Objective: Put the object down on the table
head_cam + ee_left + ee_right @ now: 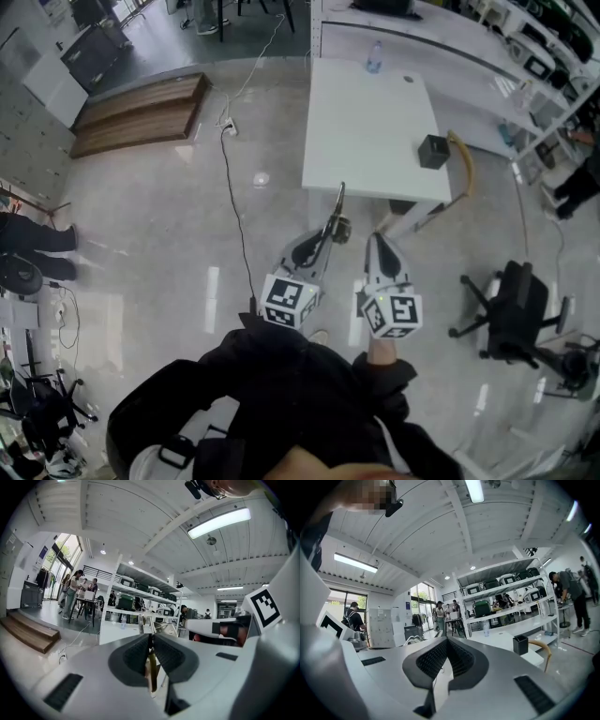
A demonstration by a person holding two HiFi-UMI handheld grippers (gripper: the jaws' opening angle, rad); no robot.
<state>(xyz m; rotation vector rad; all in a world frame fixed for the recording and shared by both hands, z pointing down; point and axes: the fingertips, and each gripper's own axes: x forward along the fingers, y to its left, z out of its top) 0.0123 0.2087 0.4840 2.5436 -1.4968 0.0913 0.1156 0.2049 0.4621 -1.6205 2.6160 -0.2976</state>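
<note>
A thin, long, dark object (pixel 336 208) is held in my left gripper (pixel 328 234), its free end pointing at the near edge of the white table (pixel 375 122). In the left gripper view the jaws (pixel 151 637) are pressed together on a narrow tan strip (pixel 151 670) of that object. My right gripper (pixel 377 236) hovers beside it over the floor, just short of the table's near edge. Its pads (pixel 433 658) meet with nothing between them. Both grippers are raised off the table.
A black box (pixel 432 151) stands at the table's right edge, a bottle (pixel 374 58) at its far end. A wooden-armed chair (pixel 461 159) and an office chair (pixel 516 309) stand to the right. A cable (pixel 234 197) crosses the floor, with wooden steps (pixel 141 112) far left.
</note>
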